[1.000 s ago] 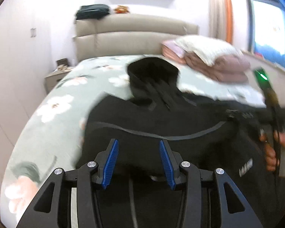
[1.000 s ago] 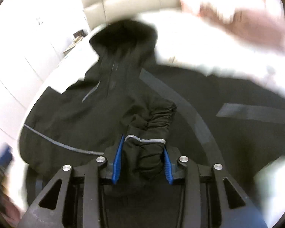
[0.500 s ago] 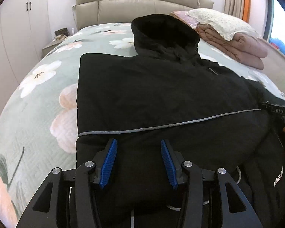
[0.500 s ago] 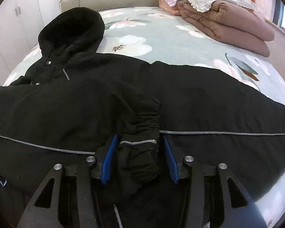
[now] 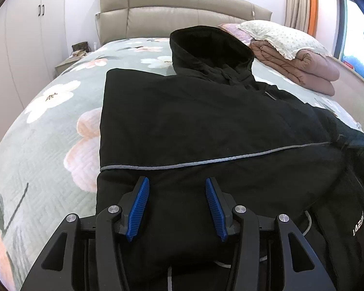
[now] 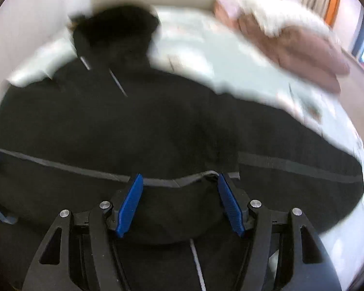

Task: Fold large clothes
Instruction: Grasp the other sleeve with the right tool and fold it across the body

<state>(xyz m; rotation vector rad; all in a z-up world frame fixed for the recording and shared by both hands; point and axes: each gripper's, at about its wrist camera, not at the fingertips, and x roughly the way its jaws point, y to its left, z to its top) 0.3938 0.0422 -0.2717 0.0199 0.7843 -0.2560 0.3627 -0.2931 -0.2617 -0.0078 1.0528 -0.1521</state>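
Note:
A black hooded jacket (image 5: pixel 206 121) lies spread on the bed, its hood (image 5: pixel 206 46) towards the headboard and a grey reflective stripe across its body. My left gripper (image 5: pixel 177 189) hovers low over the jacket's near left part, jaws open, with the fabric lying flat under the blue pads. The right wrist view is blurred by motion. My right gripper (image 6: pixel 179 181) is over the jacket (image 6: pixel 133 121) with its jaws opening. The sleeve cuff (image 6: pixel 182 194) with its grey trim lies loose between the pads, which no longer press on it.
The bed (image 5: pixel 48 133) has a green floral cover. A folded pink quilt with a pillow (image 5: pixel 296 65) lies at the back right. A beige headboard (image 5: pixel 182 12) and a nightstand (image 5: pixel 68 65) stand beyond, with wardrobe doors on the left wall.
The right jaws have widened and let go of the sleeve cuff, and that gripper has sunk towards the jacket. The left gripper came down over the jacket, then stayed still.

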